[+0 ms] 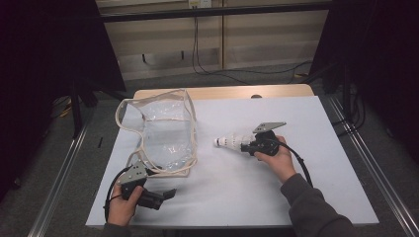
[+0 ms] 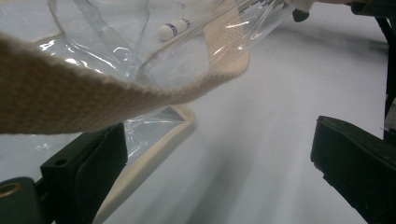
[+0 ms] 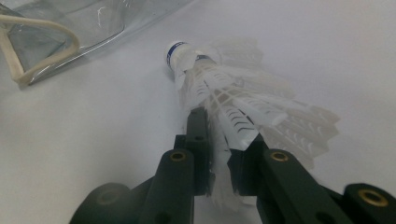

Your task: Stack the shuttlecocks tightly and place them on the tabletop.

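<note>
White shuttlecock (image 1: 231,140) lies on its side on the counter (image 1: 316,163), just right of centre, cork end pointing left toward the bag (image 1: 160,133). Right tongs (image 1: 245,143) sit at its feather end; in the right gripper view the feathers (image 3: 243,112) run between the two jaws, which stand narrow around the skirt. Whether the pads press on the feathers can't be told. Right hand (image 1: 277,160) grips the tool from behind, cable trailing back along the sleeve.

Clear plastic bag with cream webbing trim stands at the counter's left, well apart from the shuttlecock. Left tongs (image 1: 165,195) rest near the front edge, just below the bag's lower corner, jaws spread wide with nothing between the pads. In the left gripper view a strap (image 2: 70,100) crosses above the jaws.
</note>
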A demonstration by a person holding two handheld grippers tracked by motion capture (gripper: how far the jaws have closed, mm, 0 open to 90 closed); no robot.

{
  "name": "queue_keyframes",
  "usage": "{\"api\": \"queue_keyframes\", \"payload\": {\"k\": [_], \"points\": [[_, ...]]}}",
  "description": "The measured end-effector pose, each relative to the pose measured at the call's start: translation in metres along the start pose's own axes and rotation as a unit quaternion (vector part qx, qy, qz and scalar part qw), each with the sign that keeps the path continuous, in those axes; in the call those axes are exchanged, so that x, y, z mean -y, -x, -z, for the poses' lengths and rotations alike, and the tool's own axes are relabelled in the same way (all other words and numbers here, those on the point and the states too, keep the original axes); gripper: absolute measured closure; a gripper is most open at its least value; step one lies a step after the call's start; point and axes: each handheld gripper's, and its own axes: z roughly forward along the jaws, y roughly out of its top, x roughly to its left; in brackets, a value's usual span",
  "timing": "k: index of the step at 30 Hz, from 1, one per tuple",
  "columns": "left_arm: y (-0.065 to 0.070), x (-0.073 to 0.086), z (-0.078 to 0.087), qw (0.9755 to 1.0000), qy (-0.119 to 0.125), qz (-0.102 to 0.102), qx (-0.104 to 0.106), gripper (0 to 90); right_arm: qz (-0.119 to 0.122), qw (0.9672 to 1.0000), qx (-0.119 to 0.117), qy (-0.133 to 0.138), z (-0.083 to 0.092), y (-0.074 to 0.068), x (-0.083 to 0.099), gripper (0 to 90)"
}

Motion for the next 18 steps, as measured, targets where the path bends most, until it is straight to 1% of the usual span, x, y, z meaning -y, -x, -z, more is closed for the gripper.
{"api": "queue_keyframes", "payload": {"k": [2,4,6,10,18], "points": [[0.0,0.0,0.0,1.0,0.0,0.0,0.0,3.7,-0.003,1.0,0.003,-0.003,0.001,0.001,0.0,74.9],[0.0,0.0,0.0,1.0,0.001,-0.001,0.0,3.7,-0.006,1.0,0.006,0.0,0.003,0.002,0.001,73.7],[0.0,0.0,0.0,1.0,0.002,0.001,0.001,3.7,-0.013,0.9999,0.003,0.002,0.004,0.004,0.002,72.4],[0.0,0.0,-0.001,1.0,-0.001,-0.001,0.0,3.7,-0.013,0.9999,0.005,0.0,0.007,0.004,0.005,66.7],[0.0,0.0,-0.001,1.0,-0.001,-0.001,-0.001,3.7,-0.012,0.9999,0.009,0.001,0.013,0.003,0.005,60.5]]}}
